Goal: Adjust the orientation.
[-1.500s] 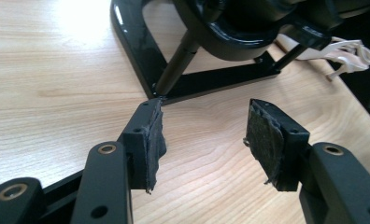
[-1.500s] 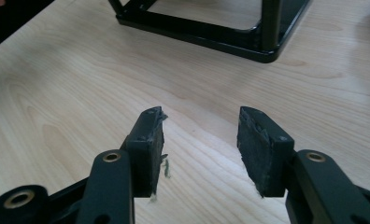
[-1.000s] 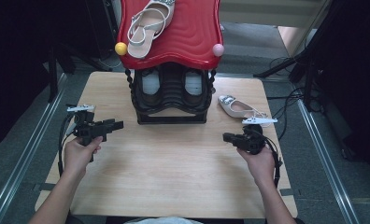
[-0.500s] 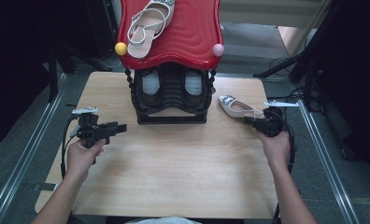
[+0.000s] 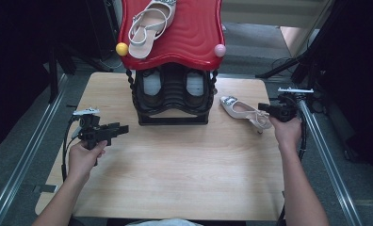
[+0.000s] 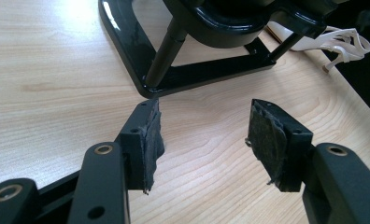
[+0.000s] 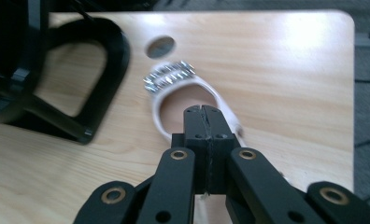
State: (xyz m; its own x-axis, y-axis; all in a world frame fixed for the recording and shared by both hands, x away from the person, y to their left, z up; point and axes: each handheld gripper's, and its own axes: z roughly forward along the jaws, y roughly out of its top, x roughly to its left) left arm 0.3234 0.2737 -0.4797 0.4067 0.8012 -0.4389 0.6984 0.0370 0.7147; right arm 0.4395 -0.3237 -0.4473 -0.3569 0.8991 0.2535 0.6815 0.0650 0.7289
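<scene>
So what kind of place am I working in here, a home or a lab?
Probably a lab or recording workspace, not a home. The wooden table sits between metal rails, with dark stands and cables behind it. A red-topped shoe rack and pale sandals look like staged props.

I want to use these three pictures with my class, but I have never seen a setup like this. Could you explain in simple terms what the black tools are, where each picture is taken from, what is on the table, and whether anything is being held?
A person sits at a wooden table holding a two-jawed tool in each hand. The left hand-held gripper has its jaws apart and holds nothing. The right hand-held gripper has its jaws pressed together beside the heel end of a pale shoe; nothing shows between them.

One picture looks down from above. The other two come from small cameras riding on each tool, looking along its jaws.

On the table stands a black shoe rack with a red top shelf, where a matching second shoe lies.
</scene>
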